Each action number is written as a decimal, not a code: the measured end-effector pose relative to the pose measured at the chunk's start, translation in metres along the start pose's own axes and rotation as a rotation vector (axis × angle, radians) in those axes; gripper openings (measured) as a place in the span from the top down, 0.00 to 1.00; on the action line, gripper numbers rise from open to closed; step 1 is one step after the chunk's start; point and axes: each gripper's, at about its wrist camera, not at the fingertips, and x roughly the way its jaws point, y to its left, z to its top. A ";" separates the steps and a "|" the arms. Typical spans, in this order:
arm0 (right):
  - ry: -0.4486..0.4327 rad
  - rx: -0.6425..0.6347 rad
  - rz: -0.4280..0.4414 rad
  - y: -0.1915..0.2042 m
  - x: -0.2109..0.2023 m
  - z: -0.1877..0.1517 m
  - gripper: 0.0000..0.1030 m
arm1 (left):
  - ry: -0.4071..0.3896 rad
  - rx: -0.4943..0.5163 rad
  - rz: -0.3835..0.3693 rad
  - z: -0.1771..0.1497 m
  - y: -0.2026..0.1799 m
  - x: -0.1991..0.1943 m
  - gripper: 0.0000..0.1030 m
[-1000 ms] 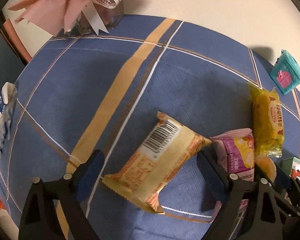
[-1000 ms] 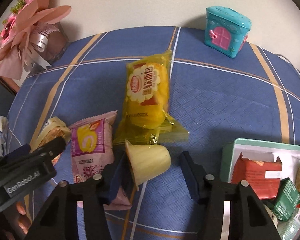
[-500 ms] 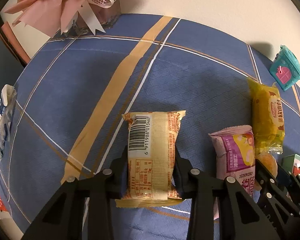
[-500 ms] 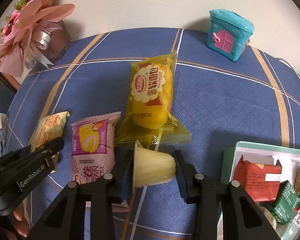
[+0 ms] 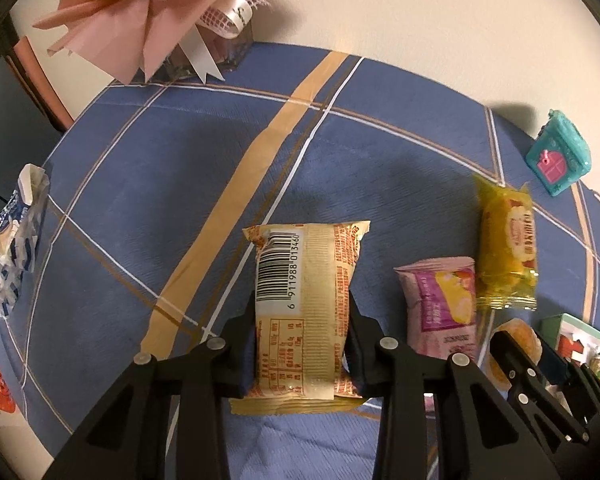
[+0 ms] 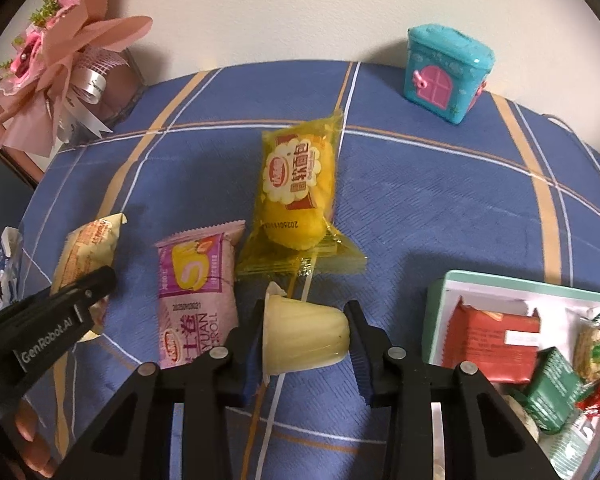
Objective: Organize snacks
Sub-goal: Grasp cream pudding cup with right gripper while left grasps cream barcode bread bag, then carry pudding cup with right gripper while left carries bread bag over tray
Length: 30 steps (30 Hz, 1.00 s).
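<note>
Through the left wrist camera I have the left tongs (image 5: 302, 336) clamped on the beige barcode-side snack packet (image 5: 306, 304), one finger pressed into each long edge, the seam facing up. The packet sits just left of the pink Swiss-roll packet (image 5: 440, 304), which I take as my landmark; the yellow soft-bread packet (image 5: 506, 248) lies just beyond that on its far right side, and the teal toy house (image 5: 560, 160) stands further back. I judge the wrapper to be slippery and puffy, so I want the squeeze firm but not crushing, and a straight lift off the blue checked worktop (image 5: 180, 200) before any swing towards the box.

Through the right wrist camera the right tongs (image 6: 306, 332) are closed around the pale jelly cup (image 6: 304, 334), lying on its side just right of the pink Swiss-roll packet (image 6: 198, 292). The mint-green snack box (image 6: 436, 312) is further right, already carrying a red packet (image 6: 496, 340) and a green carton (image 6: 552, 388). The cup tapers, so I expect it could squirt out of the grip; I would keep it level, carry it low, and let go over a bare patch of the box.
</note>
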 end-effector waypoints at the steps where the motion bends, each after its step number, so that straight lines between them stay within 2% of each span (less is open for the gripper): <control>1: -0.001 0.000 -0.001 0.000 -0.003 0.000 0.61 | -0.004 -0.001 -0.002 -0.001 -0.001 -0.005 0.63; 10: -0.007 0.022 -0.010 -0.008 -0.033 -0.008 0.61 | -0.042 0.012 -0.015 -0.007 -0.013 -0.037 0.63; 21: -0.023 0.056 -0.017 -0.022 -0.069 -0.017 0.61 | -0.080 0.047 -0.018 -0.029 -0.034 -0.072 0.63; 30: -0.022 0.097 -0.030 -0.046 -0.094 -0.039 0.61 | -0.094 0.097 -0.030 -0.054 -0.057 -0.090 0.63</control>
